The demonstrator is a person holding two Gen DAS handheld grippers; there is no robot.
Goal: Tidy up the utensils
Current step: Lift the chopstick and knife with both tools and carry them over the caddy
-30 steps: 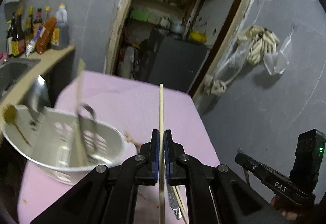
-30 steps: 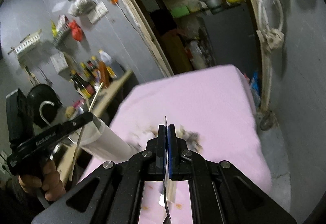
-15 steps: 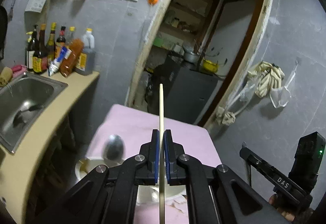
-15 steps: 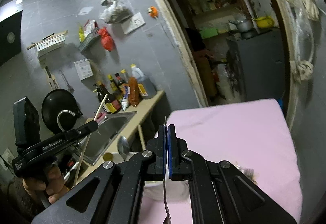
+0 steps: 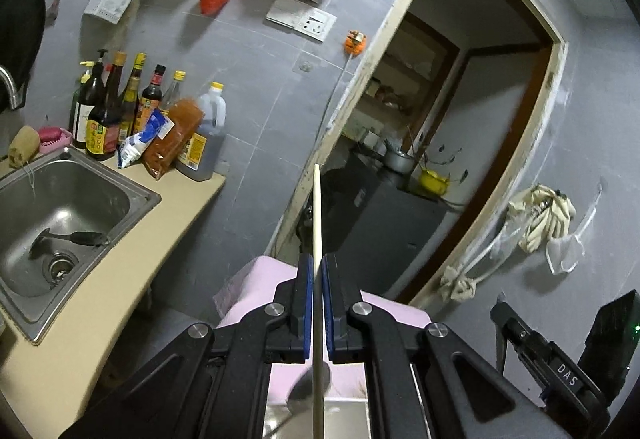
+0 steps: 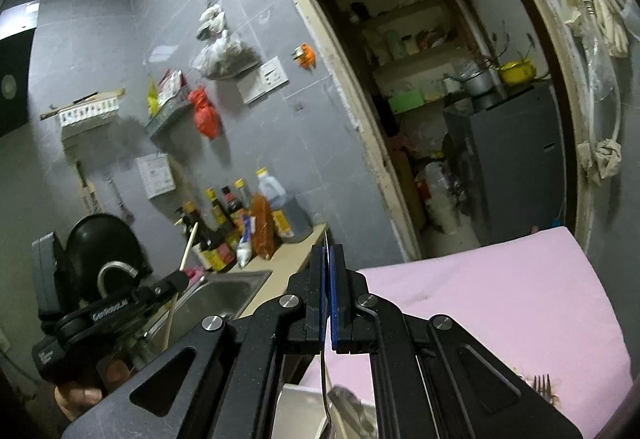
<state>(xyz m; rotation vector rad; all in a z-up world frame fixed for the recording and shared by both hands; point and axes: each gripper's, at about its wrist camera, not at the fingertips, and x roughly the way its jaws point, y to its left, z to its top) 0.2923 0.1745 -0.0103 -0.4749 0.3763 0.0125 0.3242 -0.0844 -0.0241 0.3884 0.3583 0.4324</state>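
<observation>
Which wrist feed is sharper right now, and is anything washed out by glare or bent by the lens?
Left wrist view: sharp, the chopstick and bottles crisp; the spoon bowl beneath the left gripper is blurred. Right wrist view: softer, the bottles smeared. Both: dim lighting, no strong glare, the door frame bowed by the fisheye.

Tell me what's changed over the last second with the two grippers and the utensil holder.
Both hand-held grippers rose and tilted upward: the white utensil holder and most of the pink table dropped out of sight, while the sink and bottles came into view. Nothing was grabbed or released. The left hand-held gripper still clamps the chopstick, and the right hand-held gripper still clamps a thin metal utensil.
</observation>
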